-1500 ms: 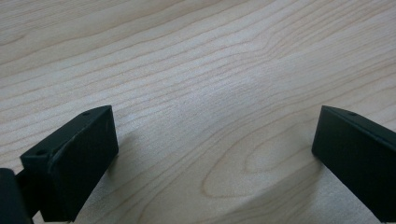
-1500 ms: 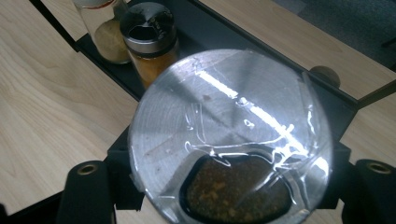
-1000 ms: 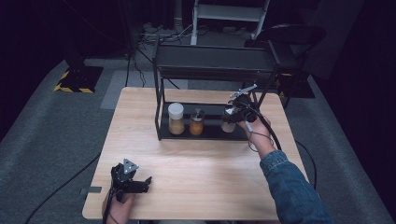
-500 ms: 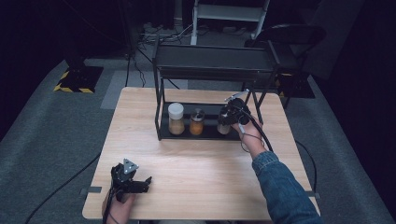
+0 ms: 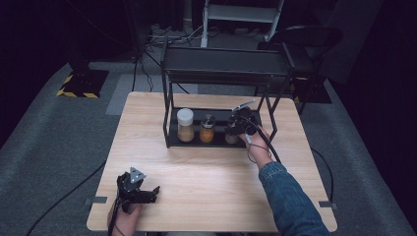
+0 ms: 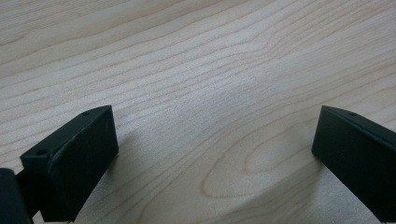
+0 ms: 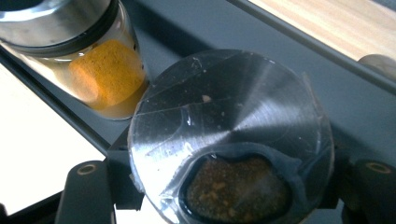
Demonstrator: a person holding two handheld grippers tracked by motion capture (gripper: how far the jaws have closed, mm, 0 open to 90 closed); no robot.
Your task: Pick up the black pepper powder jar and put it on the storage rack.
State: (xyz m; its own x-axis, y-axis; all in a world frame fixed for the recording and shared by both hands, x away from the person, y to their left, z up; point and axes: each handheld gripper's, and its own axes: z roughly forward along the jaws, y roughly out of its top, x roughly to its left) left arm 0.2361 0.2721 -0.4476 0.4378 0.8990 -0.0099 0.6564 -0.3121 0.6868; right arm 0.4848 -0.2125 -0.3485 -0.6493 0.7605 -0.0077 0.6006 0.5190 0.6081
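A small spice jar with a brushed metal lid [image 7: 229, 126] and brown contents sits between the jaws of my right gripper [image 7: 229, 191], which is shut on it. In the high view that gripper [image 5: 242, 122] holds the jar [image 5: 231, 138] at the right end of the lower shelf of a black wire rack [image 5: 223, 61]. An orange-filled jar [image 5: 207, 129] [image 7: 105, 74] stands just left of it on the shelf, and a white-capped jar [image 5: 185, 125] farther left. My left gripper [image 5: 145, 194] [image 6: 215, 154] rests open on the wooden table [image 5: 206, 182] near its front left corner, with nothing between its jaws.
The rack has a dark top shelf over the lower tray [image 7: 187, 42]. A black chair [image 5: 307, 39] stands behind the table at the right. Cables run across the grey carpet [image 5: 64, 142] around the table.
My right gripper has carried the metal-lidded jar leftward and down from the rack's right post onto the lower shelf beside the orange jar. The left gripper has stayed put.
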